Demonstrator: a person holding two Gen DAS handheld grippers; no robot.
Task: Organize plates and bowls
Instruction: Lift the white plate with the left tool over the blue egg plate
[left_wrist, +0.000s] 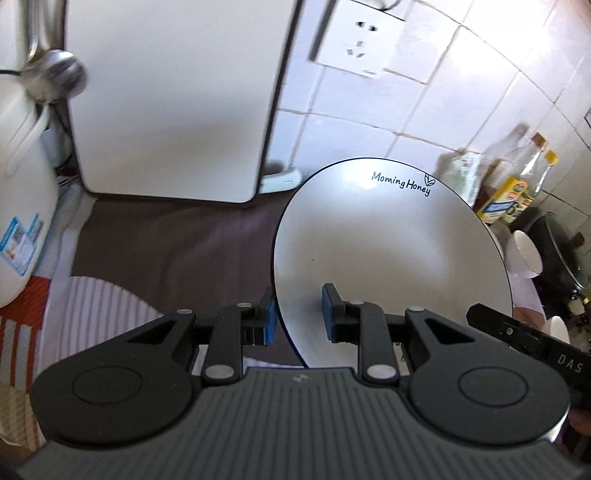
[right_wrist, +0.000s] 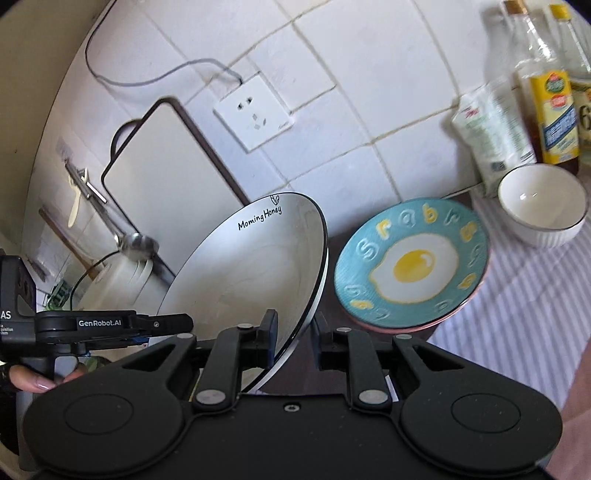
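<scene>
A white plate (left_wrist: 391, 258) with a dark rim and the words "Morning Honey" is held up off the counter, tilted. My left gripper (left_wrist: 299, 317) has its jaws on either side of the plate's left rim, with some gap showing. My right gripper (right_wrist: 293, 339) stands astride the plate's (right_wrist: 255, 266) other rim in the same way. A blue plate with a fried-egg picture (right_wrist: 410, 266) lies on the counter, stacked on a pink one. A white ribbed bowl (right_wrist: 541, 206) sits at the right. White bowls (left_wrist: 524, 254) show in the left wrist view.
A white cutting board (left_wrist: 173, 103) leans on the tiled wall beside a socket (left_wrist: 354, 44). Oil bottles (right_wrist: 550, 96) and a white packet (right_wrist: 491, 133) stand at the back right. A rice cooker (left_wrist: 18, 206) and a ladle (left_wrist: 51, 74) are at the left. A dark wok (left_wrist: 561, 254) is at the right.
</scene>
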